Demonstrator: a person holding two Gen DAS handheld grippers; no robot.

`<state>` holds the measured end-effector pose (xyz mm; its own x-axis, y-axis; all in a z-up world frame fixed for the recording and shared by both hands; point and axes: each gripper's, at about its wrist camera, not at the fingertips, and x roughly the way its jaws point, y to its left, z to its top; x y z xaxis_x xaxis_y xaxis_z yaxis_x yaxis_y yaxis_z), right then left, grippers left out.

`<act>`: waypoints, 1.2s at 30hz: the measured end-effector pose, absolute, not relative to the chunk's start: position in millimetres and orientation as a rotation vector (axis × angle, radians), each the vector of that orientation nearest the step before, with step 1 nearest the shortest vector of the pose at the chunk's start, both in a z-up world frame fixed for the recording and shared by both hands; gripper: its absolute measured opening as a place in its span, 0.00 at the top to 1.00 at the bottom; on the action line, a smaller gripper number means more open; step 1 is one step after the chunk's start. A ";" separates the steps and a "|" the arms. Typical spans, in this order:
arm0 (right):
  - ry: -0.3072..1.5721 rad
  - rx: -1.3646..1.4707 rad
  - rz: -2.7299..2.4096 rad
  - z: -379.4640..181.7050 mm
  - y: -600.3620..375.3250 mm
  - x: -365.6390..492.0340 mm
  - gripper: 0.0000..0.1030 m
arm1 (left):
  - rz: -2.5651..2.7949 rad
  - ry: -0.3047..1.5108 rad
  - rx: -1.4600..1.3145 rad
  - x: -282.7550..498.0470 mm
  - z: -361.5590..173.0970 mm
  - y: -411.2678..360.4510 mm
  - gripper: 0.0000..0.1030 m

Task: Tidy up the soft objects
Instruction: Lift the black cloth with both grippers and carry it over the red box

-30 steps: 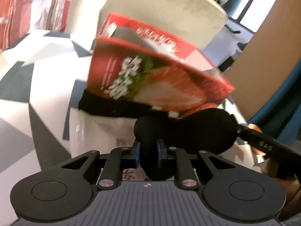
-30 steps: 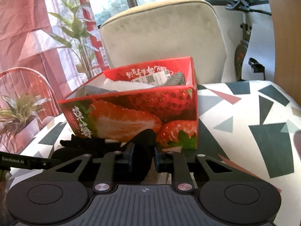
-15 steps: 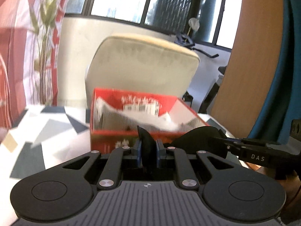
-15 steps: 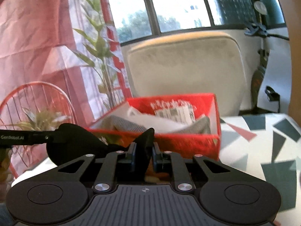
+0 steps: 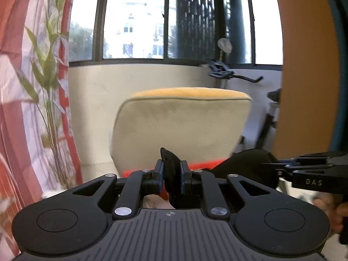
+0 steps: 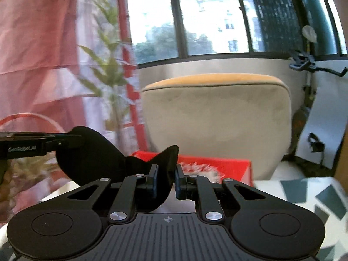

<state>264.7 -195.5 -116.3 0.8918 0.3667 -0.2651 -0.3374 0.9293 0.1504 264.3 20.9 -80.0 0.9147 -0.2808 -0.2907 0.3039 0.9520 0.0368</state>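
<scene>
A black soft cloth [image 5: 245, 165] is stretched between both grippers, lifted in the air. My left gripper [image 5: 171, 175] is shut on one end of it; the right gripper shows at the right of this view [image 5: 313, 174]. My right gripper [image 6: 165, 181] is shut on the other end of the black cloth [image 6: 93, 154]; the left gripper shows at the left edge [image 6: 28, 145]. A red strawberry-print box [image 6: 219, 166] with soft items inside sits low behind the fingers; only its red rim [image 5: 200, 165] shows in the left wrist view.
A beige chair back [image 5: 180, 126] stands behind the box. A table with a grey triangle pattern [image 6: 322, 193] lies at lower right. A plant [image 6: 108, 69] and red curtain [image 6: 39, 54] are at left. An exercise bike [image 5: 228, 74] stands by the windows.
Both grippers have risen and tilted up with the black cloth. The red box has dropped to the bottom of both views and the windows have come into view.
</scene>
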 end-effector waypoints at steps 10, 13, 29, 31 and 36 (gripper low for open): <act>0.448 0.071 0.239 -117.5 -185.0 375.7 0.87 | -0.163 0.510 0.086 367.9 -102.9 -7.5 0.84; 0.494 0.073 0.215 -127.2 -184.5 395.1 0.87 | -0.151 0.563 0.115 381.8 -113.3 -12.2 0.84; 0.673 0.068 0.146 -166.7 -178.2 430.0 0.85 | -0.227 0.702 0.132 402.3 -136.4 -16.0 0.75; 0.680 0.057 0.133 -168.3 -179.9 428.9 0.82 | -0.239 0.706 0.128 405.0 -135.2 -13.6 0.64; 0.672 0.002 0.085 -165.1 -180.5 424.0 0.72 | -0.250 0.689 0.125 398.8 -129.2 -8.0 0.46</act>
